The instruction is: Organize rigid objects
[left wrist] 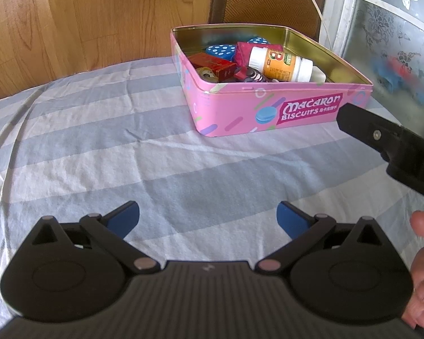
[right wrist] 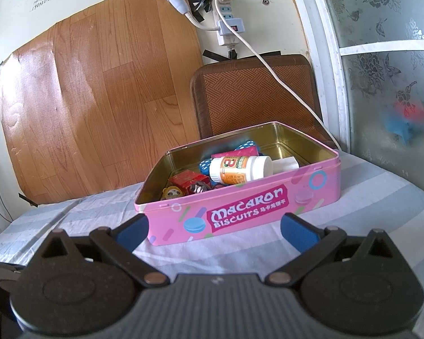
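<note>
Two claws showing, both spread wide with nothing between the blue pads. Left claw is hovering over bare striped bedsheet, well back from the tin. Right claw is sitting just in front of the tin's long printed side, pointing at it, not touching as far as I can tell. In the left wrist view the right claw's black body is poking in from the right edge, near the tin's front corner, and the person's hand is gripping at the lower right.

Pink "Macaron Biscuits" tin is lying lidless on the bed, gold interior showing. Inside it:
- white pill bottle with orange label, lying on its side on top of the other things
- red box toward the left part of the tin
- blue polka-dot item, behind the bottle and partly hidden by it
- magenta packet under the bottle's base end
- small yellowish round thing at the near left corner, too small to identify
- dark striped bits beside the red box, unclear what

Behind the bed: wood-grain sheet on the wall, brown woven cushion standing upright, white power strip taped up with its cable running down behind the tin. Frosted floral glass panel on the right.
</note>
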The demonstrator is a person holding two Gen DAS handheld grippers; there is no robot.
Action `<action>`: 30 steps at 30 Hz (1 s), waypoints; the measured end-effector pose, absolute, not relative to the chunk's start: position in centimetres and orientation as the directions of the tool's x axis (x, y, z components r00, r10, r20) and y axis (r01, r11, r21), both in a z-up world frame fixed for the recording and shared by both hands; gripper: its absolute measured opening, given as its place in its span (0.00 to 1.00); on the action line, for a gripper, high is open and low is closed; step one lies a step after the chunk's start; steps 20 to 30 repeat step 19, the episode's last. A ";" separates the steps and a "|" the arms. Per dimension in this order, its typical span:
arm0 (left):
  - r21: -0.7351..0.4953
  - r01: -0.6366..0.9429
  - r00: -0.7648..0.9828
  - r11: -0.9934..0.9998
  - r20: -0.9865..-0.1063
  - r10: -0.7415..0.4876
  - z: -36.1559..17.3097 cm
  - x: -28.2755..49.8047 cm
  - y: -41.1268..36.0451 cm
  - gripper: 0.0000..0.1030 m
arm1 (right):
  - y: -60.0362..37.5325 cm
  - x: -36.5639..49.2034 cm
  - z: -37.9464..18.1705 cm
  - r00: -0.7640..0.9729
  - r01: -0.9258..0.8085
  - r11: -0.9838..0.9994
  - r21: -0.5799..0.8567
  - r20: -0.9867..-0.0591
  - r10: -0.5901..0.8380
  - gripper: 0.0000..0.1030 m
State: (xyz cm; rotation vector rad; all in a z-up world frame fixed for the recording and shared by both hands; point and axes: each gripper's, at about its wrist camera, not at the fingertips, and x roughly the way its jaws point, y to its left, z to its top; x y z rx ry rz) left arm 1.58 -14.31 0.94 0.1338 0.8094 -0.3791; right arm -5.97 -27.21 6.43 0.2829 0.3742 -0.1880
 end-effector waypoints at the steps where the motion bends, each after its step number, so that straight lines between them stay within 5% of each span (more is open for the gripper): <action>1: -0.027 0.380 0.627 0.925 -0.727 -0.279 1.0 1.6 -14.3 1.00 | -27.2 -6.0 6.5 0.914 0.232 0.944 0.237 -0.384 -0.128 1.00; 30: -0.046 0.394 0.624 0.918 -0.720 -0.304 0.9 1.3 -14.5 1.00 | -27.5 -5.9 6.2 0.913 0.235 0.942 0.240 -0.387 -0.130 1.00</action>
